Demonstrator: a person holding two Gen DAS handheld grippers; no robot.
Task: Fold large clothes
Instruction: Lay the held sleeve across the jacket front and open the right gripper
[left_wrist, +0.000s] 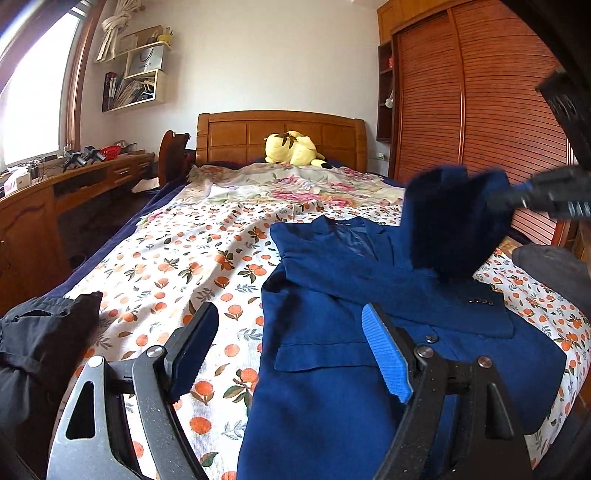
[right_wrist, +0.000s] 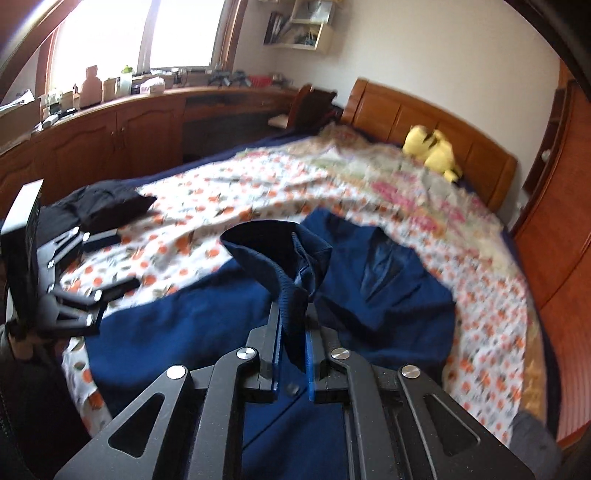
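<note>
- The blue jacket (left_wrist: 332, 295) is lying front-up on the bed (left_wrist: 177, 266), over the orange-print sheet, with its collar toward the headboard and its hem toward the cameras.
- The right tongs (right_wrist: 293, 332) are pinching a bunched part of the jacket, most likely a sleeve (right_wrist: 273, 258), and are holding it raised above the jacket's body; the left-wrist view is showing the same lifted fabric at the right tongs (left_wrist: 517, 197), blurred.
- The left tongs (left_wrist: 291, 354) are spread wide and are gripping nothing, hovering just above the jacket's lower left part.
- Judging by this, the fold is looking early: the other sleeve, its buttoned cuff (left_wrist: 480, 302) showing, is lying across the chest, while the lifted sleeve is not yet laid down and the body is not yet folded.
- What is left seems to be laying this sleeve across and then folding the body up from the hem.
- A dark garment (left_wrist: 40, 339) is sitting bunched at the left edge of the bed, apart from the jacket, and another dark grey item (left_wrist: 554, 273) is lying at the right edge.
- A yellow plush toy (left_wrist: 291, 149) is resting by the headboard, well apart from the work.
- The sheet beside the jacket is rumpled, which could be dragging at the fabric; nothing else is appearing to stand in the way.
</note>
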